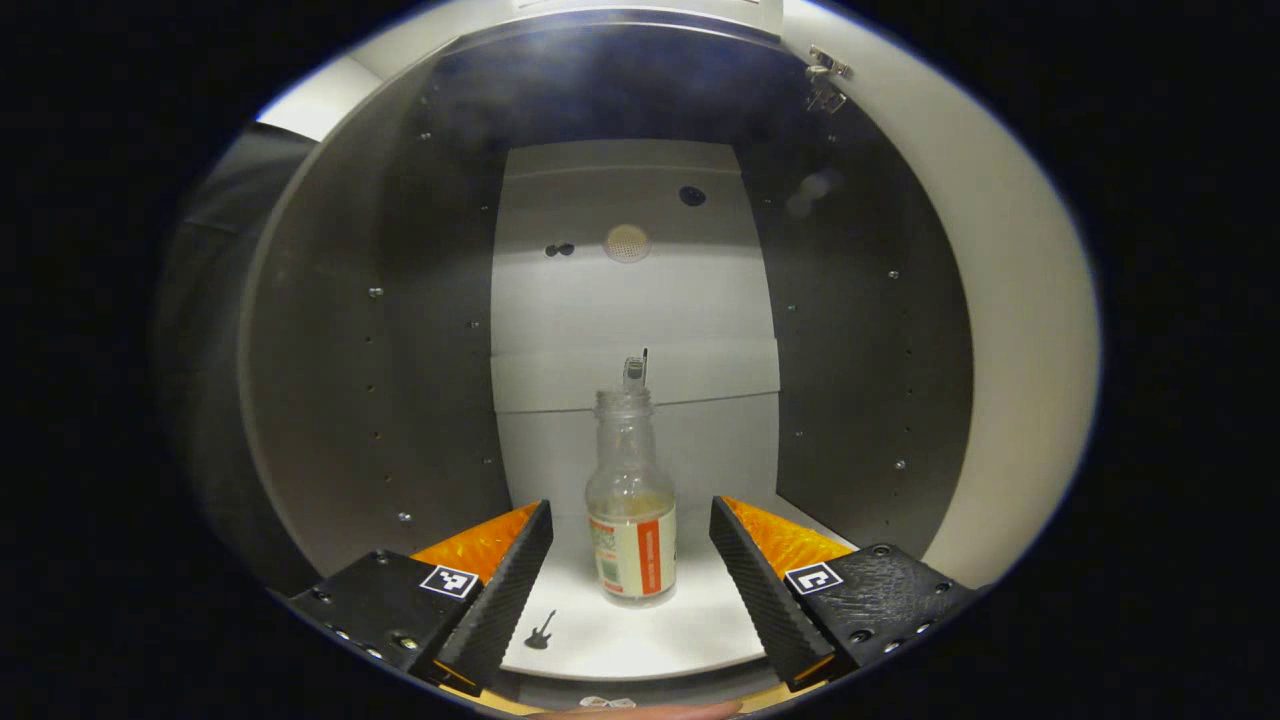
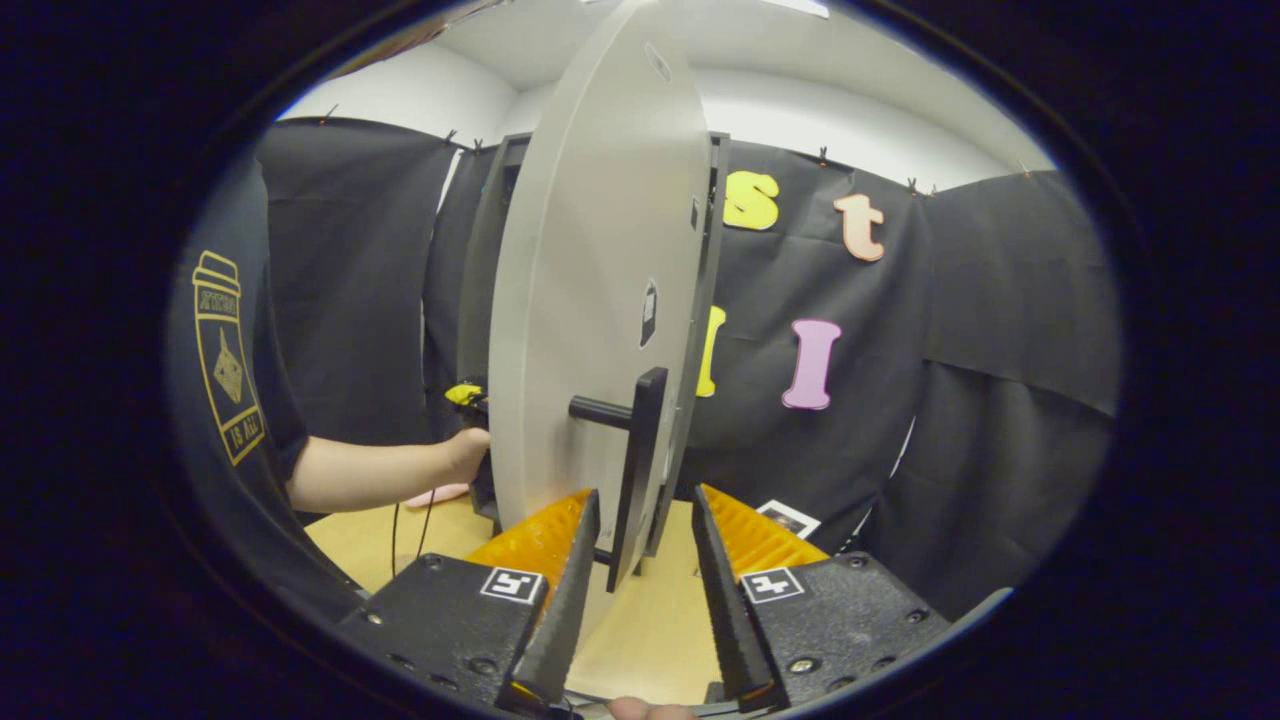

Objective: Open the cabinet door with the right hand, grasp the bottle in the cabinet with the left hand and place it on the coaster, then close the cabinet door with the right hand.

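A clear glass bottle (image 1: pixel 630 500) with a white and orange label and no cap stands upright on the white cabinet floor (image 1: pixel 690 625). My left gripper (image 1: pixel 630 508) is open inside the cabinet, one finger on each side of the bottle with a gap on both sides. In the right gripper view the grey cabinet door (image 2: pixel 580 300) stands swung open, seen almost edge-on. Its black bar handle (image 2: pixel 640 450) sits between the fingers of my right gripper (image 2: pixel 645 493), which is open; the left finger is close to the bar. A pink flat piece (image 2: pixel 440 493), perhaps the coaster, lies on the table.
Dark side walls (image 1: pixel 400 380) and a white back panel (image 1: pixel 630 300) close in the cabinet; a hinge (image 1: pixel 825 80) sits top right. A person's forearm (image 2: pixel 380 470) reaches into the cabinet over the wooden table (image 2: pixel 650 610). A small marker card (image 2: pixel 790 517) lies near the wall.
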The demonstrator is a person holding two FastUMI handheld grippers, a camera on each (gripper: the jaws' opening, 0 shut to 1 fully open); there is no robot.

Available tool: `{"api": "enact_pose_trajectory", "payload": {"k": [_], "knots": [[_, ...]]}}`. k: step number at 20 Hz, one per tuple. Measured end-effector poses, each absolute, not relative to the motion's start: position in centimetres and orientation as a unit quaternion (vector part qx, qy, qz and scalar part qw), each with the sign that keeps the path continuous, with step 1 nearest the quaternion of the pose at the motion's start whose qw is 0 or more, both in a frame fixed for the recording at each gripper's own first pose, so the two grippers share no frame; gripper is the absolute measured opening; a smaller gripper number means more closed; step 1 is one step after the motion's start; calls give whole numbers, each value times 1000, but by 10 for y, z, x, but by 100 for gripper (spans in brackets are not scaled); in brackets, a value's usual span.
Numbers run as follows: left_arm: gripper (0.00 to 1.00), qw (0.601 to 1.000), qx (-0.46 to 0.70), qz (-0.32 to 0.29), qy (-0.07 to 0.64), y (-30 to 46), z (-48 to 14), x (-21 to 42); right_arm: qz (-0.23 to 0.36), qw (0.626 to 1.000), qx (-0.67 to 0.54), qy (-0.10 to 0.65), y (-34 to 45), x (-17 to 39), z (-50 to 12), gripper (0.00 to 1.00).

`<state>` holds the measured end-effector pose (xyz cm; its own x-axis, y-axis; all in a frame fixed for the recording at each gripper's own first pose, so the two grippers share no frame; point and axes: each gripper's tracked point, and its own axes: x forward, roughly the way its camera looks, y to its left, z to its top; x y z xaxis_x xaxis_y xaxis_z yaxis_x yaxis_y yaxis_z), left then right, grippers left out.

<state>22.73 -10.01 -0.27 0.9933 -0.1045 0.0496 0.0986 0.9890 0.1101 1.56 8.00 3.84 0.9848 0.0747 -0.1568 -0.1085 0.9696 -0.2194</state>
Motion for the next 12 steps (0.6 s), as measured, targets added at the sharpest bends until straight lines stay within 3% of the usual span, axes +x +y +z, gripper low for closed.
{"api": "enact_pose_trajectory", "payload": {"k": [7, 9, 10, 11, 12], "knots": [[95, 998, -57, 6, -7, -86, 8, 297, 41, 988, -115, 92, 63, 21, 34, 61], [95, 997, -55, 30, -34, -79, 16, 307, 48, 989, -106, 95, 65, 23, 34, 61], [100, 997, -35, 25, -64, -83, 30, 305, 51, 989, -102, 96, 64, 24, 32, 62], [86, 997, -12, 17, -78, -90, 33, 304, 54, 989, -100, 96, 65, 24, 32, 61], [86, 997, 9, -3, -74, -96, 33, 303, 57, 989, -97, 97, 65, 24, 31, 61]]}}
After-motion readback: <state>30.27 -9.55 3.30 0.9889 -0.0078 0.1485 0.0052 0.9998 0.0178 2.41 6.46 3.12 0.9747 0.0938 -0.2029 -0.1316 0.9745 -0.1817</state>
